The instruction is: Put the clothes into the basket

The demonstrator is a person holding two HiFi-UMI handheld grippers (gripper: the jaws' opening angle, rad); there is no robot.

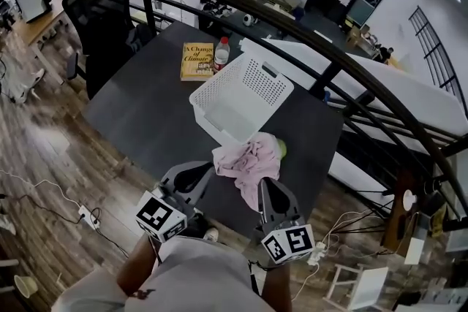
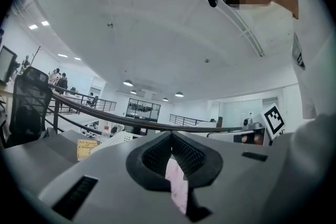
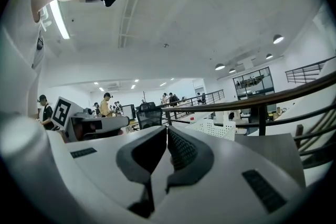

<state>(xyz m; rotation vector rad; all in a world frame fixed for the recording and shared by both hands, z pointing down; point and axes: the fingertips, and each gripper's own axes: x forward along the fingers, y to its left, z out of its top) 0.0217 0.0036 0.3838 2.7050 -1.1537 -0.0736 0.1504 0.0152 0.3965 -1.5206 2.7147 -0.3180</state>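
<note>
A pink garment (image 1: 248, 161) hangs bunched over the dark table's near edge, just in front of the white perforated basket (image 1: 219, 95). My left gripper (image 1: 205, 168) sits at the garment's left end. In the left gripper view its jaws (image 2: 171, 152) are shut with a strip of the pink garment (image 2: 177, 183) pinched between them. My right gripper (image 1: 265, 183) meets the garment's lower right part. In the right gripper view its jaws (image 3: 167, 139) are closed tight on a thin pale strip of fabric. The basket (image 3: 215, 127) lies ahead of both grippers and looks empty.
A yellow book (image 1: 197, 61) and a bottle (image 1: 221, 55) lie on the table (image 1: 146, 113) beyond the basket. Something green (image 1: 282, 150) peeks out beside the garment. A black railing (image 1: 329, 62) curves behind the table, and a black chair (image 1: 102, 4) stands at its far left.
</note>
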